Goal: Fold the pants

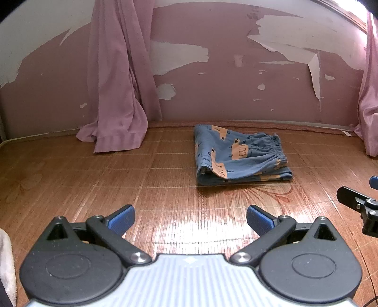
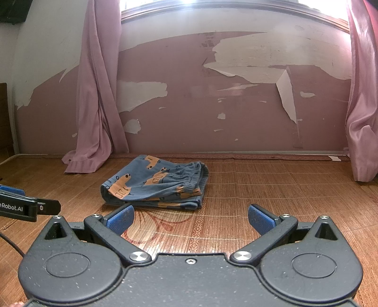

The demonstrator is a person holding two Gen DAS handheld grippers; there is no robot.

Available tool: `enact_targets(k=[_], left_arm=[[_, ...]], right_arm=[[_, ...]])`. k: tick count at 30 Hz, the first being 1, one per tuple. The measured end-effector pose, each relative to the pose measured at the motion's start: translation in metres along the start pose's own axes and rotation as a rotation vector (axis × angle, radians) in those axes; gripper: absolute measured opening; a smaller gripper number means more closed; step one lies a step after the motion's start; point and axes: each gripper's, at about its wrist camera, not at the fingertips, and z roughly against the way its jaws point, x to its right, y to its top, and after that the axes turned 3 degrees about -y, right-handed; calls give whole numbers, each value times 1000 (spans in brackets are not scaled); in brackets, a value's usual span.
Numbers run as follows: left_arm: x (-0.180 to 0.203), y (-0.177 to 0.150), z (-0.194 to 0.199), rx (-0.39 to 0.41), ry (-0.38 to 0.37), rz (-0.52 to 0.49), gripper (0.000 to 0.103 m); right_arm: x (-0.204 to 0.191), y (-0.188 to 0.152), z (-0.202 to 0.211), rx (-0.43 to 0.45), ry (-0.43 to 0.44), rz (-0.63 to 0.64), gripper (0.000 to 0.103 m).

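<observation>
Pants (image 2: 157,183) folded; legs hidden underneath

Folded pants (image 1: 241,155) flat on the mat (image 1: 141,179), near the wall (image 1: 236,94) behind. Left of the pants, a curtain (image 1: 118,82) hanging down, hem bunched on the mat; right, well apart, a second curtain (image 1: 369,106). Before the pants, left claw (image 1: 190,218) and right claw (image 2: 191,218) side by side above the mat, both spread wide, apart from the cloth. Above the wall, a window (image 2: 212,3).
</observation>
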Motion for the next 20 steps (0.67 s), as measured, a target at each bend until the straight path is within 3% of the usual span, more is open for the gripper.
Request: enact_targets(k=[20], left_arm=[[2, -1, 0, 3, 2, -9, 103]], right_arm=[[0, 0, 0, -2, -1, 1, 102]])
